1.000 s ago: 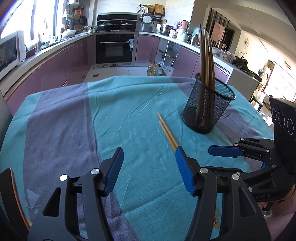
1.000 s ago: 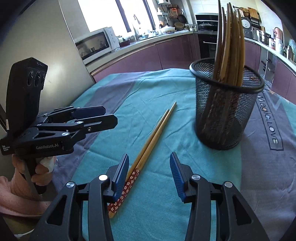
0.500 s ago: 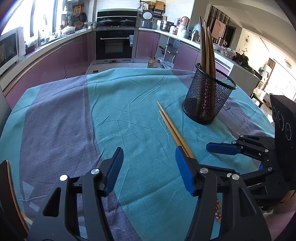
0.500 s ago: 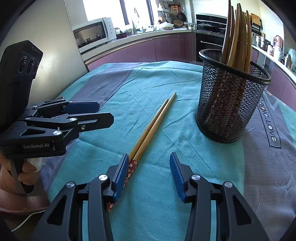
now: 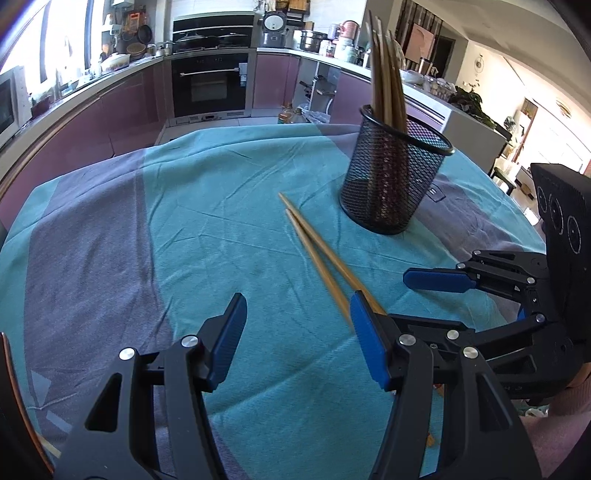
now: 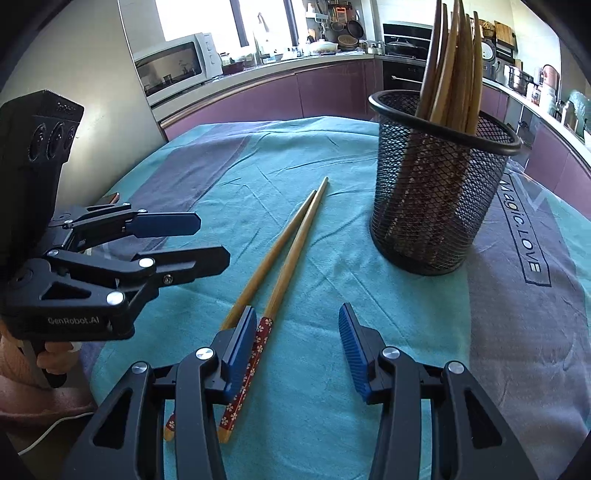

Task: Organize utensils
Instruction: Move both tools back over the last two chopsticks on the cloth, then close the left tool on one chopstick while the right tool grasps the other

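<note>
Right gripper hangs with jaws apart over the chopsticks on my teal tablecloth, one red-patterned end between its fingers, untouched. Left gripper stands open just beside them; the mesh holder stands beyond.

Teal-and-grey tablecloth; chopsticks with red floral ends.

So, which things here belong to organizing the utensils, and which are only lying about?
For the job:
- pair of loose chopsticks
- black mesh holder with chopsticks standing in it

Only around:
- teal and grey tablecloth
- microwave
- built-in oven
- rice cooker
</note>
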Demonstrator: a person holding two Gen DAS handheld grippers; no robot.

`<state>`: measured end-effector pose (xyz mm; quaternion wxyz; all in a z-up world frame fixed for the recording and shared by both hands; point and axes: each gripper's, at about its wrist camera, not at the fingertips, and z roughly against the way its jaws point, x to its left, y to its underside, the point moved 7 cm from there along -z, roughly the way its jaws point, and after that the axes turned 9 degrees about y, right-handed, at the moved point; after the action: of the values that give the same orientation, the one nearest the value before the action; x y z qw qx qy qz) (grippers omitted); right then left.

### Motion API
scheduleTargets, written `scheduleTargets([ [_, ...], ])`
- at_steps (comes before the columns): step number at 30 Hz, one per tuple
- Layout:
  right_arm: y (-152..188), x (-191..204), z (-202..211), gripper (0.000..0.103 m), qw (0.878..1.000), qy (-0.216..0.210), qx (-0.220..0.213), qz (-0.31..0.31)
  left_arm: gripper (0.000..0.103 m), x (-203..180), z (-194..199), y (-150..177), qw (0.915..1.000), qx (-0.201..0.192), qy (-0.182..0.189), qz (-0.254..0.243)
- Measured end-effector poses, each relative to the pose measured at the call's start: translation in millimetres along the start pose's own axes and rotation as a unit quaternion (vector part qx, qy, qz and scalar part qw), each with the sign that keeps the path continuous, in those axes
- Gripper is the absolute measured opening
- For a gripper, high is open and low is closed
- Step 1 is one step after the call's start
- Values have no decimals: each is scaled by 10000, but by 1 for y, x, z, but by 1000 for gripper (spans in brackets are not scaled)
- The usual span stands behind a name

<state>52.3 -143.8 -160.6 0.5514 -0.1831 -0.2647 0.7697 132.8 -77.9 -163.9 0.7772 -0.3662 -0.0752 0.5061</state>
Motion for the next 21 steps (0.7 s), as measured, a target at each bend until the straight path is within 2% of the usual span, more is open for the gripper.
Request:
scheduleTargets([
  [6, 1, -8, 1, 42, 10000, 20, 38, -64, 55, -8, -18, 0, 9997, 212, 61, -102],
  [11, 3, -10, 1, 42, 10000, 19, 60, -22, 45, -8, -29, 1, 9993, 367, 63, -79],
  [21, -7, -7, -7, 41, 10000, 51, 24, 47, 29, 0, -34, -2, 9990, 418, 133, 15],
])
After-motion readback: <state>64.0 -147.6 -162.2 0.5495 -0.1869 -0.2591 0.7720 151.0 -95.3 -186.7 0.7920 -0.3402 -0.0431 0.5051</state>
